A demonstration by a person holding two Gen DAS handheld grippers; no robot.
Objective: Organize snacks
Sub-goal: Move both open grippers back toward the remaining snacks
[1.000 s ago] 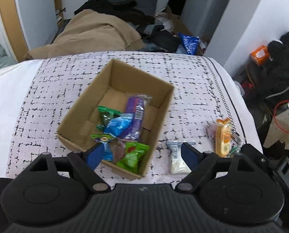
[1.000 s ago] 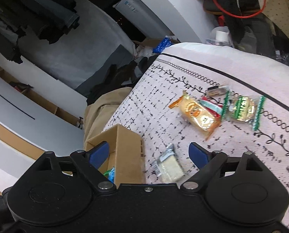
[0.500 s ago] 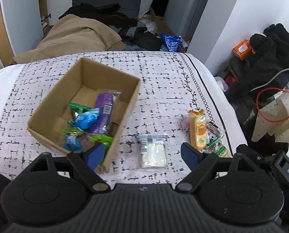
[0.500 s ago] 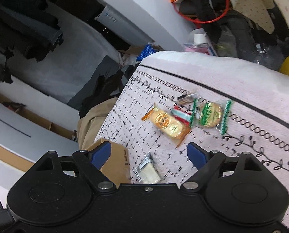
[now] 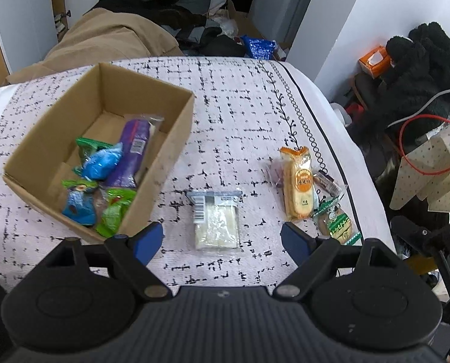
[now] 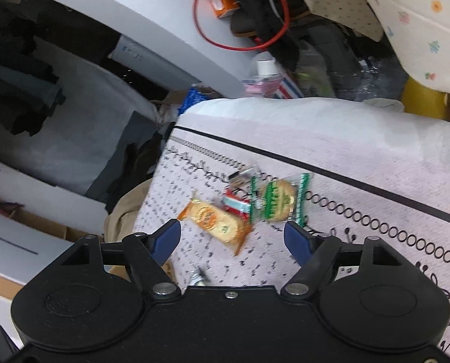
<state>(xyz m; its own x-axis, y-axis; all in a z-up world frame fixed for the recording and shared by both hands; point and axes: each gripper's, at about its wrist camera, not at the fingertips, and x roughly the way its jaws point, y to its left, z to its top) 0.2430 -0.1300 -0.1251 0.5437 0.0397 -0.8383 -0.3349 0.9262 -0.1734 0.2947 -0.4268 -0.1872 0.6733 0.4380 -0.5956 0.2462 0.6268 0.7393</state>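
A cardboard box [image 5: 176, 127] on the patterned bedspread holds several snack packs: a purple one [image 5: 132, 154], blue and green ones. My left gripper [image 5: 221, 239] is open and empty, just in front of a clear pack of white crackers [image 5: 215, 219]. To the right lie an orange cracker pack [image 5: 297, 184] and a green-striped cookie [image 5: 338, 224]. In the right wrist view my right gripper [image 6: 233, 239] is open above the orange pack [image 6: 215, 220], with the green-striped cookie [image 6: 277, 201] and a red-and-teal pack [image 6: 237, 204] beyond it.
The bedspread's right edge [image 5: 339, 163] drops to a cluttered floor with black clothing [image 5: 421, 60], a red cable [image 5: 418, 148] and an orange box [image 5: 374, 60]. A tan blanket [image 5: 104, 39] lies behind the bed.
The left gripper has swung right, from over the box to in front of the white cracker pack. The right gripper has moved toward the orange pack and cookie, which now sit between its fingers.
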